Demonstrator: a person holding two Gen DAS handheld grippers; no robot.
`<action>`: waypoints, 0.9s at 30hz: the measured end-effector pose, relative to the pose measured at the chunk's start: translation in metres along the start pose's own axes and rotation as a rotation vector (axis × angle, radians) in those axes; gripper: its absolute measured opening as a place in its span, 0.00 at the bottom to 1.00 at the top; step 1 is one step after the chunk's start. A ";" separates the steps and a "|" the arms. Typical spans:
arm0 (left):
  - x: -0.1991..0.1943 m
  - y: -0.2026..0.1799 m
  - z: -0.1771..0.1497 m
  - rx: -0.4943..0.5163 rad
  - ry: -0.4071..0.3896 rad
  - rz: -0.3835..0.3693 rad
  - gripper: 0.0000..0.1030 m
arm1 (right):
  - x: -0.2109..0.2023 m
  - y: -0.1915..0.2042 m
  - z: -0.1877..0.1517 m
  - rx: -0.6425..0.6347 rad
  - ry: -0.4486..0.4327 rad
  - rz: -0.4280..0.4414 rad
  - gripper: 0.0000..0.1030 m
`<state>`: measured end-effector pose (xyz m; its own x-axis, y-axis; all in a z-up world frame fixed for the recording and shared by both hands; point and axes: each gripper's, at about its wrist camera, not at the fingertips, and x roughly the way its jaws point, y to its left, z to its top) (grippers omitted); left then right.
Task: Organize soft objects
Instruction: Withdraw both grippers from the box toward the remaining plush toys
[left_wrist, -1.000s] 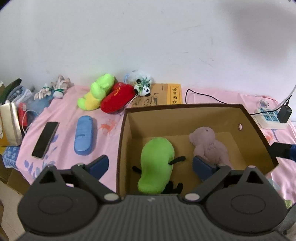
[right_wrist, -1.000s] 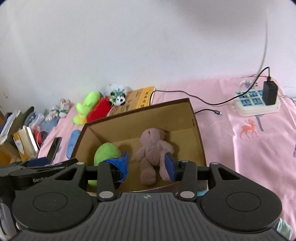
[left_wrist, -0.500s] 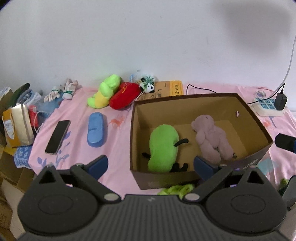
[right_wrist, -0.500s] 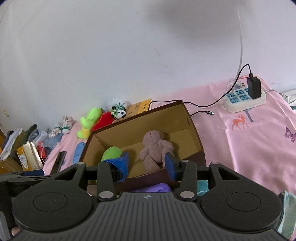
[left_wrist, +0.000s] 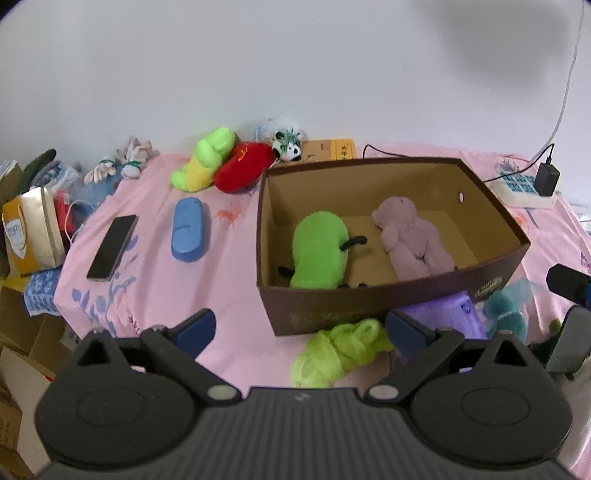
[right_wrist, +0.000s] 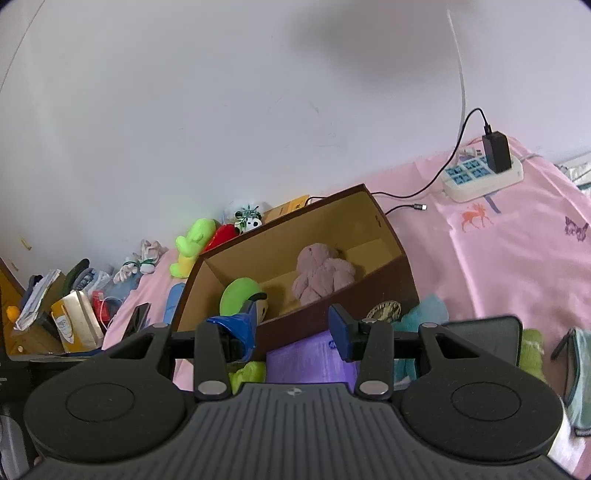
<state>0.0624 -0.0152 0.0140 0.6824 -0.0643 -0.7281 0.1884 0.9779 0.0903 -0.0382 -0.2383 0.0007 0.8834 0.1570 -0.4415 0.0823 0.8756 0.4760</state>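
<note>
Holding both hand-held grippers above the bed, I see left (left_wrist: 301, 330) wide open, right (right_wrist: 291, 325) partly open, both empty. Green plush (left_wrist: 319, 251) and bear (left_wrist: 412, 238) lie side by side in the box (left_wrist: 369, 314).

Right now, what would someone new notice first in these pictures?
The open brown box at centre, holding a bright green plush beside a mauve teddy bear. More toys lie outside: a red plush by the wall, and a lime cloth bundle in front of the box.
</note>
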 end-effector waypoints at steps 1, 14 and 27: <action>0.001 0.000 -0.002 0.000 0.011 -0.004 0.96 | -0.001 0.000 -0.003 0.000 0.003 0.004 0.26; 0.005 0.001 -0.033 0.014 0.118 -0.065 0.95 | -0.021 -0.001 -0.041 -0.084 0.034 0.047 0.27; 0.009 0.016 -0.066 -0.003 0.142 -0.089 0.95 | -0.029 -0.004 -0.072 -0.153 0.096 0.022 0.29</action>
<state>0.0249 0.0130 -0.0358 0.5565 -0.1221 -0.8218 0.2414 0.9702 0.0194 -0.0975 -0.2138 -0.0434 0.8355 0.2130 -0.5065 -0.0138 0.9296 0.3682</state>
